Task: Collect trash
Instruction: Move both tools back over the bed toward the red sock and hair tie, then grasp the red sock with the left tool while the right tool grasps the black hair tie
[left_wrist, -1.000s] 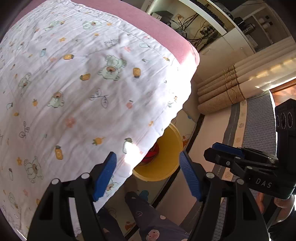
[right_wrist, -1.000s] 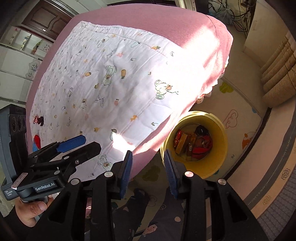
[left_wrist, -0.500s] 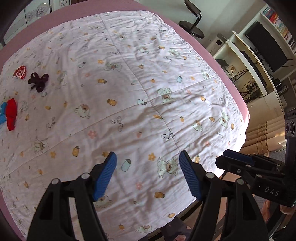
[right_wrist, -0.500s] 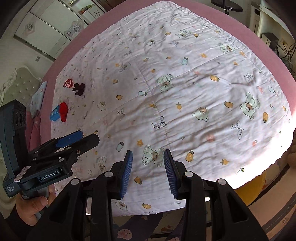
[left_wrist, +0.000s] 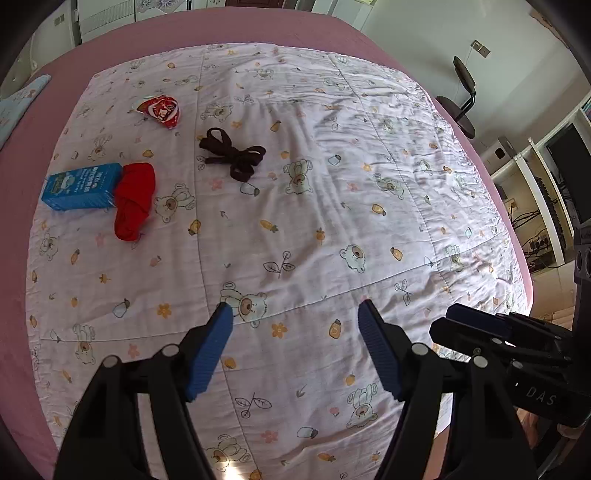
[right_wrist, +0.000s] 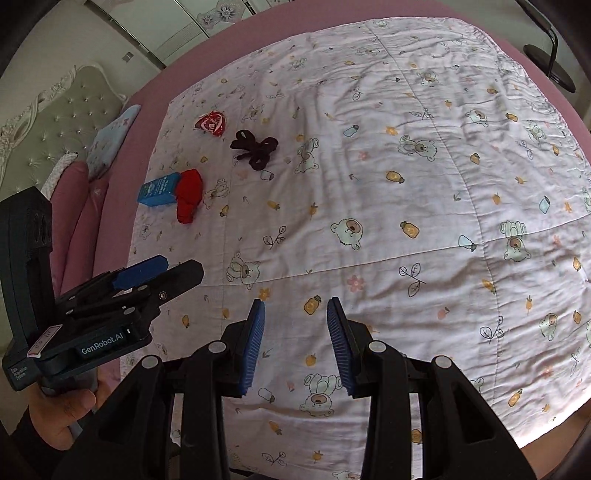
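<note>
Trash lies at the far left of a white bear-print quilt (left_wrist: 332, 229) (right_wrist: 406, 192): a red and white wrapper (left_wrist: 159, 108) (right_wrist: 211, 122), a tangled dark brown strap (left_wrist: 233, 155) (right_wrist: 255, 147), a blue box (left_wrist: 82, 186) (right_wrist: 159, 189) and a red cloth (left_wrist: 133, 201) (right_wrist: 189, 201) touching it. My left gripper (left_wrist: 295, 317) hangs open and empty over the quilt's near part, well short of the trash. My right gripper (right_wrist: 295, 306) is open too, jaws narrower, nothing between them. Each gripper shows at the edge of the other's view.
The quilt covers a pink bed (left_wrist: 22, 192) (right_wrist: 177, 74). A blue pillow (right_wrist: 110, 136) and a padded headboard (right_wrist: 44, 122) are at the far left. A black stool (left_wrist: 463, 96) (right_wrist: 550, 59) and shelves with cables (left_wrist: 543, 206) stand past the bed's right side.
Both views swung from the yellow bin beside the bed up onto the bed top. The trash at the far left has come into fuller, closer view. Neither gripper's jaws changed.
</note>
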